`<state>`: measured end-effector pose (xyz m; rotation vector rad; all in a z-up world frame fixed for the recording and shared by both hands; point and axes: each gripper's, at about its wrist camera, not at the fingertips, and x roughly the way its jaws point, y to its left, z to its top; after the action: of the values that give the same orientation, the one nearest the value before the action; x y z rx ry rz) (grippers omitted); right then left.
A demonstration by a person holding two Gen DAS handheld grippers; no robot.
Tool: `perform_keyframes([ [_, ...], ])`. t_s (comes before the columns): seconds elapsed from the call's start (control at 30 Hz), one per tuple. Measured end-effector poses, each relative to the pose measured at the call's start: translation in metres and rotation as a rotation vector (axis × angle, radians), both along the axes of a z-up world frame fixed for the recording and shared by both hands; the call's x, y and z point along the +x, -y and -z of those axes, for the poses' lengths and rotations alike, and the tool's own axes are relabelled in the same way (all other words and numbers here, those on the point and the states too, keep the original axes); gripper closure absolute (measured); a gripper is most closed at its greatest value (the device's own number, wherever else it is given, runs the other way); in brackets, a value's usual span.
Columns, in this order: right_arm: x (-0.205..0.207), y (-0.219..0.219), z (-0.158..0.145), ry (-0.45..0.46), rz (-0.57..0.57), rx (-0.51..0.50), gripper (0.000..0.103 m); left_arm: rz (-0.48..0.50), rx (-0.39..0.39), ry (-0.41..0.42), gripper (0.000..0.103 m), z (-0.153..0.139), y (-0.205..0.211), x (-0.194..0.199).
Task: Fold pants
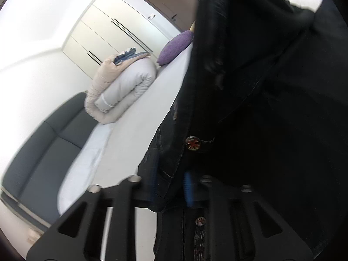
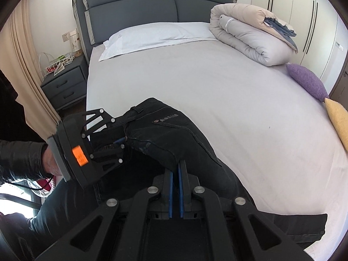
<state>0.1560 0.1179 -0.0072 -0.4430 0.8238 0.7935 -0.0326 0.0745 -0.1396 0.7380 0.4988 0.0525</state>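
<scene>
The right gripper (image 2: 176, 169) is clamped on a fold of the black jeans (image 2: 174, 130), its blue pads nearly together with only the denim between them. The left gripper (image 2: 121, 141), held in a hand in a dark shiny sleeve (image 2: 21, 154), has its fingers closed on the waistband by the fly, where a patterned button (image 1: 192, 143) shows just past its fingertips. The jeans are bunched between the two grippers at the near edge of the bed (image 2: 217, 97), part lifted off the sheet, with a leg trailing toward the near right corner.

Farther up the mattress the sheet lies bare as far as a white pillow (image 2: 152, 34) against the grey headboard (image 2: 156, 2). A rolled duvet (image 2: 250, 37) sits at the far right corner, and a purple cushion (image 2: 306, 80) and a yellow one (image 2: 337, 119) lie along the right edge.

The risk I see is in the bunching: both grips are close together on thick, doubled cloth, so a pull apart could drag the denim out of one gripper. The trailing leg may also slide off the bed's edge, and its weight would twist the fold.
</scene>
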Motion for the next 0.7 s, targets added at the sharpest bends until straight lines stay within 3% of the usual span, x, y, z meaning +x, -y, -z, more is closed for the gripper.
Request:
perform_keyframes([
  [0.07,-0.004,0.0,0.003,0.017,-0.012,-0.028,0.098,0.026,-0.049,0.0,0.096,-0.007,-0.009,-0.01],
  [0.17,-0.02,-0.005,0.012,0.082,-0.067,-0.114,0.098,0.089,-0.083,-0.026,0.097,-0.017,-0.021,-0.024],
  [0.27,-0.048,-0.017,0.033,0.2,-0.154,-0.264,0.098,0.192,-0.092,-0.094,0.097,-0.02,-0.032,-0.043],
  [0.4,-0.1,-0.034,0.089,0.409,-0.307,-0.547,0.098,0.312,-0.024,-0.241,0.097,-0.007,-0.025,-0.065],
  [0.47,-0.119,-0.038,0.112,0.464,-0.358,-0.62,0.098,0.35,0.01,-0.3,0.097,0.005,-0.024,-0.075],
  [0.63,-0.148,-0.043,0.146,0.51,-0.412,-0.681,0.098,0.395,0.031,-0.392,0.097,0.016,-0.047,-0.08],
  [0.7,-0.155,-0.043,0.15,0.524,-0.417,-0.697,0.098,0.413,0.03,-0.411,0.097,0.02,-0.049,-0.104],
])
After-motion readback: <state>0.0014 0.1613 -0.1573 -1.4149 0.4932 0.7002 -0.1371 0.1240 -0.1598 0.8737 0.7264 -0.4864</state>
